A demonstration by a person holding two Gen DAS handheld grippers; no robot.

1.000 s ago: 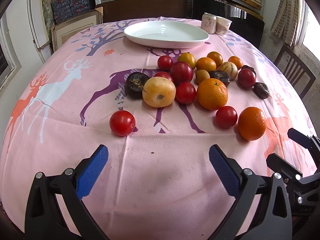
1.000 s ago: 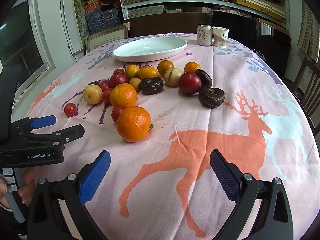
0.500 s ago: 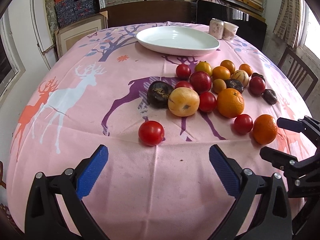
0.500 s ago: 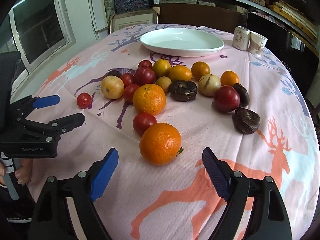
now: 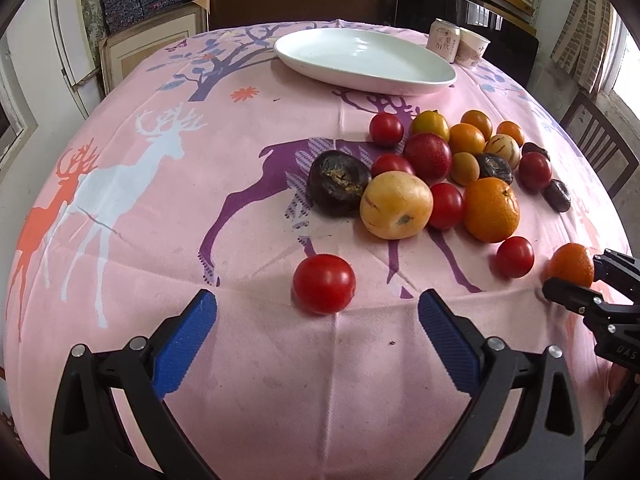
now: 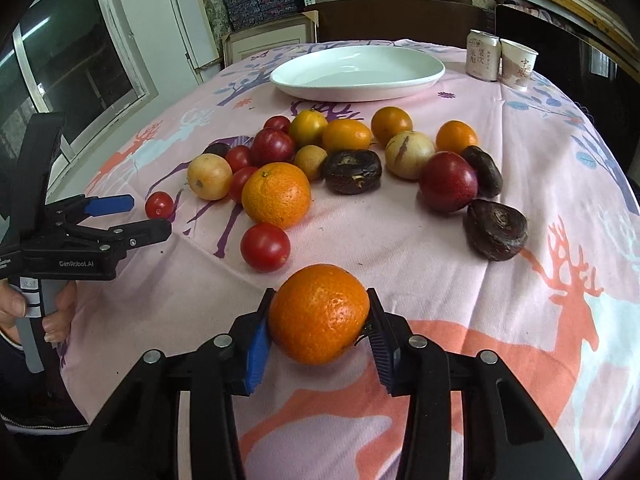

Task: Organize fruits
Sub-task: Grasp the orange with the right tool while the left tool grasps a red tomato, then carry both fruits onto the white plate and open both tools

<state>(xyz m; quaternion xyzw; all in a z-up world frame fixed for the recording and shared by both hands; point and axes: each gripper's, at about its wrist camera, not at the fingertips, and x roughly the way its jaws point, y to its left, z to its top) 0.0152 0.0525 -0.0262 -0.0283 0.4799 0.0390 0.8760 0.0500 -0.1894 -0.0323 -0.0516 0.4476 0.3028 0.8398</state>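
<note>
A heap of mixed fruit lies on the pink deer tablecloth (image 5: 160, 208): tomatoes, oranges, plums, dark wrinkled fruit. My right gripper (image 6: 319, 334) is shut on the near orange (image 6: 319, 314), which rests on the cloth; it also shows in the left wrist view (image 5: 571, 266). My left gripper (image 5: 318, 330) is open, its blue pads either side of a lone red tomato (image 5: 324, 283), just short of it. A second orange (image 6: 276, 194) and a tomato (image 6: 265, 247) lie just beyond the held orange. An empty white plate (image 6: 356, 70) stands at the far side.
A drink can (image 6: 483, 55) and a paper cup (image 6: 518, 64) stand behind the plate on the right. A wooden chair (image 5: 596, 136) stands by the table's right edge. Shelves and boxes line the back wall.
My right gripper moved forward and closed on the near orange. My left gripper shifted left and closer to the lone tomato, staying open.
</note>
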